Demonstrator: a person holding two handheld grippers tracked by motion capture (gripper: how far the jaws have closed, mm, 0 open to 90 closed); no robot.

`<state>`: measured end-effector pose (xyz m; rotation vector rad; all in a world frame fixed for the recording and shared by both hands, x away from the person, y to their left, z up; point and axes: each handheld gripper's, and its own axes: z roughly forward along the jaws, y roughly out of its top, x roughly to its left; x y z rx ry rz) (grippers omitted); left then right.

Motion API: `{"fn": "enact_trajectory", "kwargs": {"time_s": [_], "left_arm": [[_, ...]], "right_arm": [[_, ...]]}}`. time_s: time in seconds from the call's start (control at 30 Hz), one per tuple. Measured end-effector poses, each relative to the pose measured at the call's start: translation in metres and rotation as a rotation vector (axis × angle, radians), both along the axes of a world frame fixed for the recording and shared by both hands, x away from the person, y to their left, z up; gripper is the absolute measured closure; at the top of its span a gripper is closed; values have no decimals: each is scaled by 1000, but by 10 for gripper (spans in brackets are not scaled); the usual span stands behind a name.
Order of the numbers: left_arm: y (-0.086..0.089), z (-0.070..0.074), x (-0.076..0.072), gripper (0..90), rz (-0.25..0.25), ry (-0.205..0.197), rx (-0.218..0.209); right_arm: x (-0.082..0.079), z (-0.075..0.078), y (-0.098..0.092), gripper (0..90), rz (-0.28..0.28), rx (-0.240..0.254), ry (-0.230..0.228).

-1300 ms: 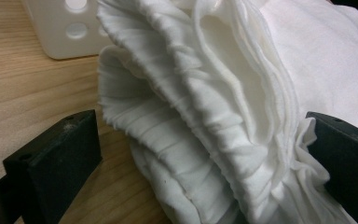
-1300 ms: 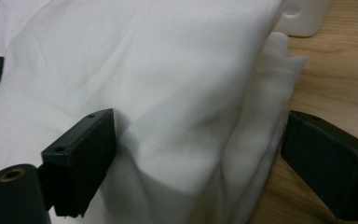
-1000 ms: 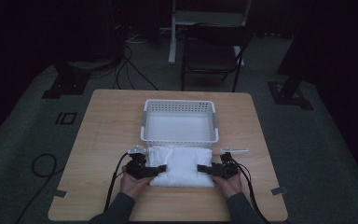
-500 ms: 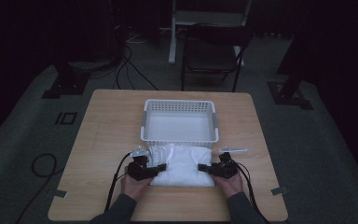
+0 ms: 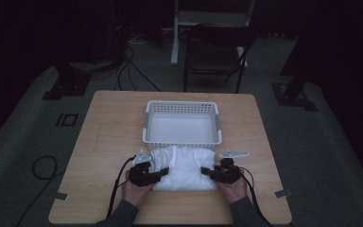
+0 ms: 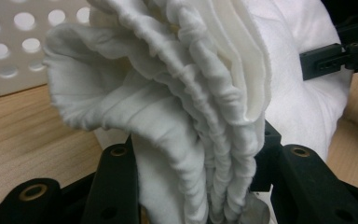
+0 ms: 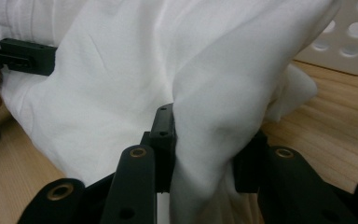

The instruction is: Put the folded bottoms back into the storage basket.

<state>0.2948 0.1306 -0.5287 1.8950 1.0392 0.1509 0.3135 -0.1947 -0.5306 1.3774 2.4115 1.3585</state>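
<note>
A folded white cloth [image 5: 184, 168] lies on the wooden table [image 5: 108, 137] just in front of a white perforated basket [image 5: 182, 124]. My left gripper [image 5: 159, 173] is shut on the cloth's left edge, where bunched, ribbed layers [image 6: 200, 121] stand between its black jaws. My right gripper [image 5: 207, 172] is shut on the right edge, pinching a raised fold [image 7: 205, 112]. In the left gripper view the right gripper [image 6: 331, 58] shows beyond the cloth. In the right gripper view the left gripper [image 7: 25, 56] shows at the cloth's far side. The basket is empty.
The basket's perforated wall [image 6: 9, 42] stands close behind the cloth, also seen as the basket corner [image 7: 349, 42]. A dark chair [image 5: 217, 52] stands beyond the table's far edge. Cables [image 5: 118, 189] trail from the grippers toward the near edge.
Both grippers have lifted the cloth's side edges a little and drawn it up toward the basket; the cloth's far part now bunches higher against the basket's front wall.
</note>
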Motion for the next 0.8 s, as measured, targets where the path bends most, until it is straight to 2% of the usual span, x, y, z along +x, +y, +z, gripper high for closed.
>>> {"fn": "enact_trajectory", "kwargs": {"time_s": [0.4,0.8], "left_arm": [[4,11,-11,577,1,-31,-21],[6,23,-14,577,-9,-47,-28]], "right_arm": [[-8,9,0,676,10,23,-28],[-13,22,-1,675,11,36,-57]]}}
